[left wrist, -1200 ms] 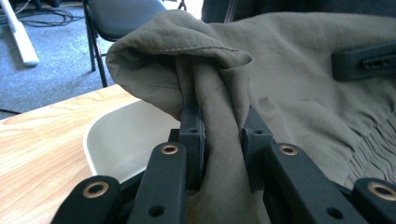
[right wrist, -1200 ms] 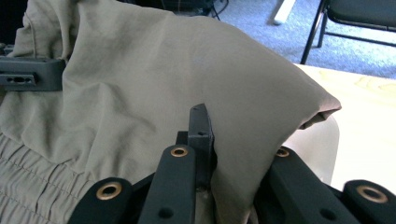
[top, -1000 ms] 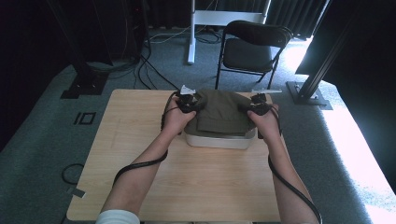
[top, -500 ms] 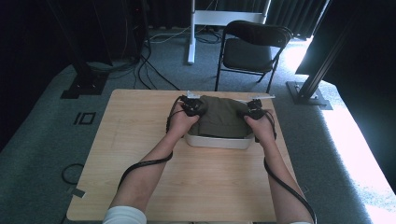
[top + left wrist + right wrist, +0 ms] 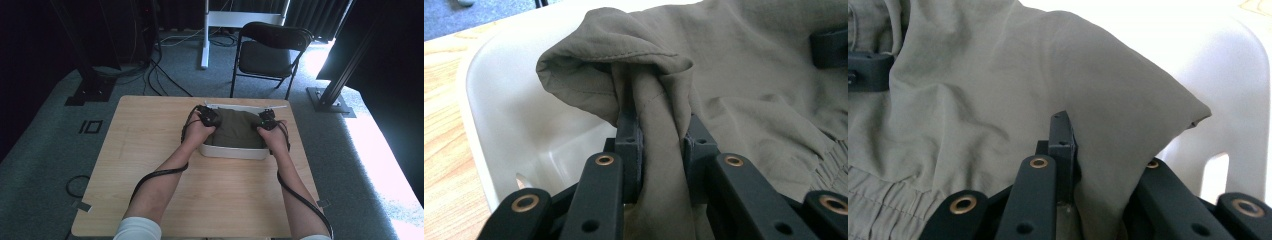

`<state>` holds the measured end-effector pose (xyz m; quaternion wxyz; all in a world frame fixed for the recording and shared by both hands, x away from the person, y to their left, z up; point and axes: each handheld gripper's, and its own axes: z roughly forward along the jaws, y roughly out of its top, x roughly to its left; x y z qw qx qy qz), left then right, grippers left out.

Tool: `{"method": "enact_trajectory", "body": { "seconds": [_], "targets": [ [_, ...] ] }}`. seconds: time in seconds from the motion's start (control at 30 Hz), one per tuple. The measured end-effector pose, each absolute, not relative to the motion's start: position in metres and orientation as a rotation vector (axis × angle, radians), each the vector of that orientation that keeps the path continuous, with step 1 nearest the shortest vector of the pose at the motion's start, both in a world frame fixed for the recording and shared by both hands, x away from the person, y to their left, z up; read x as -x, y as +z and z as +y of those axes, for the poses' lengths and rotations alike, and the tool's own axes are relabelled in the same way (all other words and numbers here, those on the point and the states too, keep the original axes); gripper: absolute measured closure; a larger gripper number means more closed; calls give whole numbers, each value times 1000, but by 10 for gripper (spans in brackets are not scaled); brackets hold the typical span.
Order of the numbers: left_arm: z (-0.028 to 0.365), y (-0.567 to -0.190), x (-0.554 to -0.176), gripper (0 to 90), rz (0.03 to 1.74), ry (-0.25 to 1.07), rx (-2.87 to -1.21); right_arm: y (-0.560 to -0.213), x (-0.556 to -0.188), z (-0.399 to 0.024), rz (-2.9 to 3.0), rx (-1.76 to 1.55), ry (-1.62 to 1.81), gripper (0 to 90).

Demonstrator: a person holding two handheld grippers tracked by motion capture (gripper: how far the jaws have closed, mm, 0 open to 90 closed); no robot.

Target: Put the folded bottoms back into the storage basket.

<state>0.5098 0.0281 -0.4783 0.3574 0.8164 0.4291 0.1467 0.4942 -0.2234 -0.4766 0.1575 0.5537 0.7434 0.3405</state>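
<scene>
Left gripper [image 5: 209, 116] at left edge of olive cloth [image 5: 235, 129], jaws clamped on a bunched fold of it. In left gripper view: fold [image 5: 659, 150] pinched between the two black jaws, rising above them in a rolled hem, rest of cloth spreading right. Cloth lying in white plastic tub [image 5: 232, 151] on far half of wooden table [image 5: 150, 150], draped over most of tub's inside. Bare tub wall [image 5: 524, 115] just left of left jaws, table wood beyond it.

Right gripper [image 5: 267, 122] at right edge of same cloth, jaws closed on another fold. In right gripper view: cloth corner [image 5: 1113, 165] wedged between jaws, draped over the jaw on the right side of that view, puffed up above. White tub rim and handle cutout [image 5: 1233, 150] just beside those jaws.

Hands behind grippers, forearms entering from bottom, black cables [image 5: 155, 175] trailing across table. Black folding chair [image 5: 272, 52] beyond table, well apart. White stand leg [image 5: 205, 35] and floor cables further left. Black frame post [image 5: 345, 70] at right.

Tub bottom mostly hidden under cloth. Pad contact on right partly covered by fabric. Far-side gripper a dark cropped block [image 5: 829, 47] at edge of left gripper view. Tub's right side washed out by glare.
</scene>
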Motion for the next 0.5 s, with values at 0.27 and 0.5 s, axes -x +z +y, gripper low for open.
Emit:
{"method": "enact_trajectory", "body": {
  "seconds": [0.27, 0.5],
  "targets": [
    [24, -480, -511, 690, 1107, 421, -2170, -478, -497, -222, 2112, -1611, 943, 672],
    [22, -477, -510, 546, 1092, 452, -2161, -478, -497, -223, 2113, -1582, 941, 521]
  ]
}}
